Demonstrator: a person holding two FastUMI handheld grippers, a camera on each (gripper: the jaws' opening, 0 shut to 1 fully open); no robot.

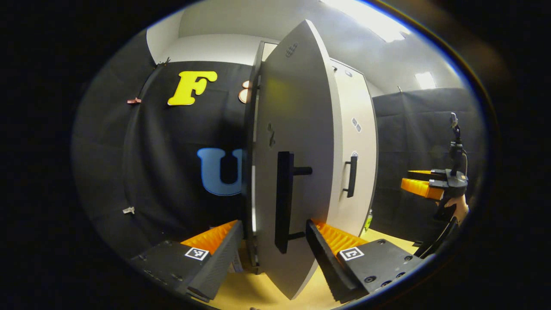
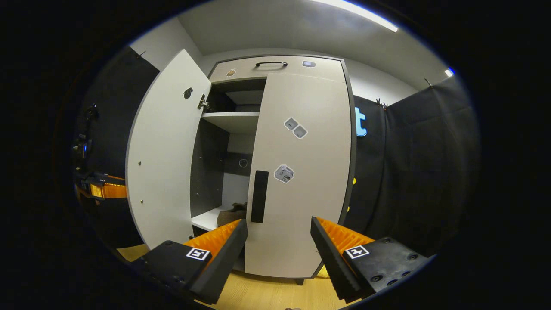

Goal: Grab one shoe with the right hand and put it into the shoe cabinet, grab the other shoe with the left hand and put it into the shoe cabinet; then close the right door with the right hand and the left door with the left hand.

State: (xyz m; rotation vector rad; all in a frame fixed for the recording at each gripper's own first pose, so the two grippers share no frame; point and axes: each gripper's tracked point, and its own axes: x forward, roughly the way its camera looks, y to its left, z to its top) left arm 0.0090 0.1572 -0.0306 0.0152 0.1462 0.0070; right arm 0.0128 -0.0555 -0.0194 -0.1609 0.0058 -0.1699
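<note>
Right door (image 2: pixel 301 172) was shut with unreadable stickers (image 2: pixel 295 127), left door (image 1: pixel 297 172) ajar between the released left gripper (image 1: pixel 272 254) fingers, right gripper (image 2: pixel 279 254) fingers also released.

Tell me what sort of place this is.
Probably a staged recording booth, not a home: black cloth walls hang around a pale shoe cabinet on a wood-look floor, with strip lights overhead. Its left door stands open.

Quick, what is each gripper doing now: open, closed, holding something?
Left gripper: open, holding nothing; its fingers straddle the left door edge.
Right gripper: open, holding nothing, facing the closed right door.
</note>
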